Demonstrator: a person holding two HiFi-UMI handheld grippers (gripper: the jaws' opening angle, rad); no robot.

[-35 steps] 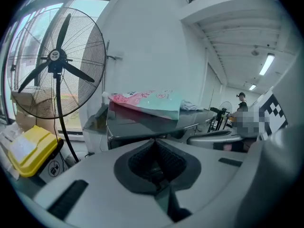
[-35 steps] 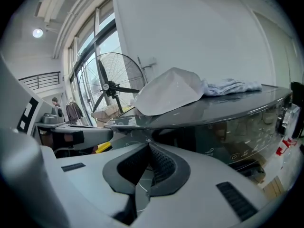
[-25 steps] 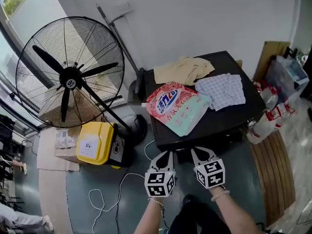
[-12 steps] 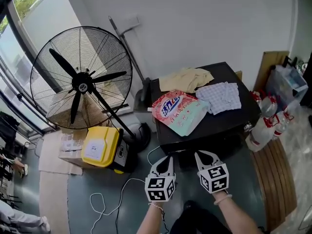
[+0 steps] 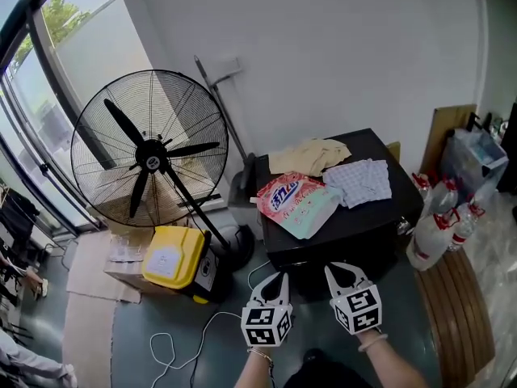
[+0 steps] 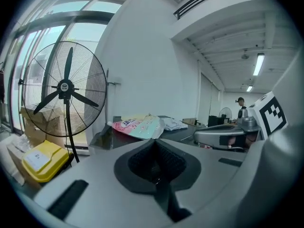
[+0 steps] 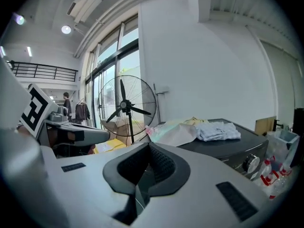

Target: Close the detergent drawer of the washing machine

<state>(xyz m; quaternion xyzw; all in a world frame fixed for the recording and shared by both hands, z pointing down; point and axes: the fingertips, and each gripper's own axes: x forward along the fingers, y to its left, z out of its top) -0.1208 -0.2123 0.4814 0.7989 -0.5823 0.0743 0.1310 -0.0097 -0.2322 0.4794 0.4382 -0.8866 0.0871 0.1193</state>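
Head view: our left gripper (image 5: pixel 277 277) and right gripper (image 5: pixel 334 269) sit low and side by side, apart from the black washing machine (image 5: pixel 355 225). Each has its jaws pressed together on nothing. We face the machine's dark front. The detergent drawer is probably there, but it is too shadowed to pick out. On the lid lie a pink detergent pouch (image 5: pixel 297 200), a checked cloth (image 5: pixel 362 180) and a beige cloth (image 5: pixel 311 156). To the left stands a floor fan (image 5: pixel 149 160).
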